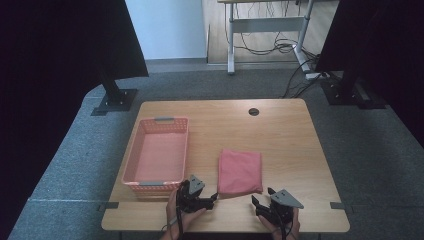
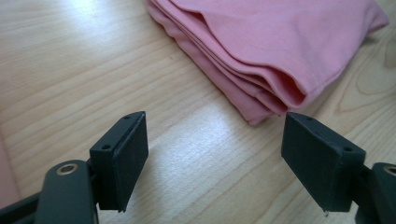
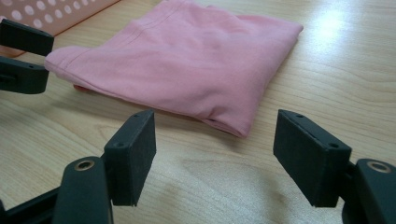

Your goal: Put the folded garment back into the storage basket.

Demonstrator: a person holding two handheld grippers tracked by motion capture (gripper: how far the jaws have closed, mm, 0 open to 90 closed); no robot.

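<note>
- At the near edge of the wooden worktop (image 1: 290,135), a person's two hands each held a black gripper, the forearms entering from six o'clock in the high view.
- The left gripper (image 1: 214,197) sat at about seven o'clock on the worktop, its fingers (image 2: 122,158) spread wide apart with nothing between them, hovering low over bare wood just short of a folded pink cloth (image 2: 280,46).
- The right gripper (image 1: 256,201) sat at about five o'clock, its fingers (image 3: 133,156) likewise held well apart and empty, aimed at the cloth's near corner from just beside it.
- In the right gripper view, the tips of the left gripper (image 3: 23,58) appeared at nine o'clock, close against the cloth's (image 3: 187,60) near left corner; whether they touched it could not be told.
- The folded pink cloth (image 1: 240,171) lay flat near the centre of the worktop, its layered edges facing the left gripper.
- A pink perforated basket (image 1: 132,155) with grey handles stood at about ten o'clock, just left of the cloth and apart from it.
- Farther off, at twelve o'clock, a dark round cable port (image 1: 254,111) marked the worktop's far edge.
</note>
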